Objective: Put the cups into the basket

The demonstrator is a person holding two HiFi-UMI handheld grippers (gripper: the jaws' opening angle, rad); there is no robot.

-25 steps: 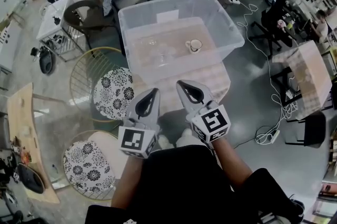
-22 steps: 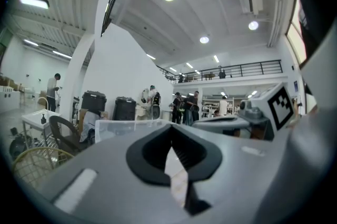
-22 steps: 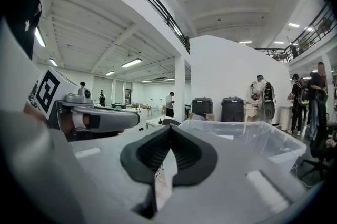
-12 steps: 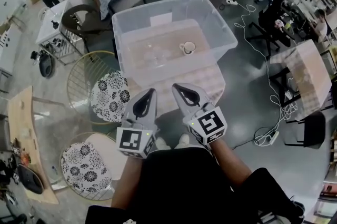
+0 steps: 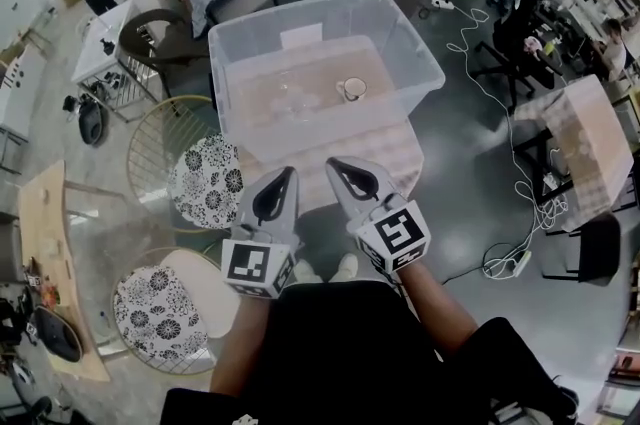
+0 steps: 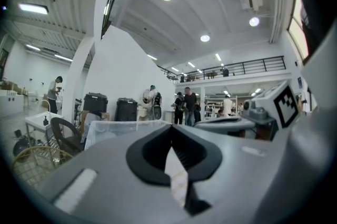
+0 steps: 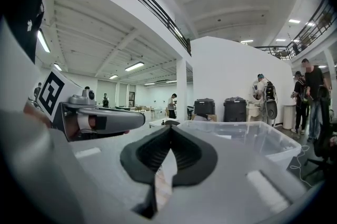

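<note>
A large clear plastic bin (image 5: 412, 41) stands on a low wooden table (image 5: 395, 153) ahead of me. Inside it lies a white cup (image 5: 350, 89), with faint clear glass cups (image 5: 292, 99) to its left. My left gripper (image 5: 289, 174) and right gripper (image 5: 333, 164) hover side by side just short of the table's near edge. Both are shut with nothing between their jaws. The left gripper view looks along the shut left gripper (image 6: 171, 129) to the bin (image 6: 118, 128). The right gripper view shows the shut right gripper (image 7: 171, 129) and the bin (image 7: 253, 138) beyond.
Two gold wire chairs with flowered cushions (image 5: 205, 183) (image 5: 160, 313) stand to the left. Further off are a dark chair (image 5: 150, 33), a white side table (image 5: 100, 38) and a wooden bench (image 5: 45, 243). Cables (image 5: 510, 163) trail over the floor on the right near a wooden table (image 5: 585, 143). People stand at the back.
The bin and table have slid a little left and up in the head view. Both grippers stay shut, side by side, in almost the same spot in the picture.
</note>
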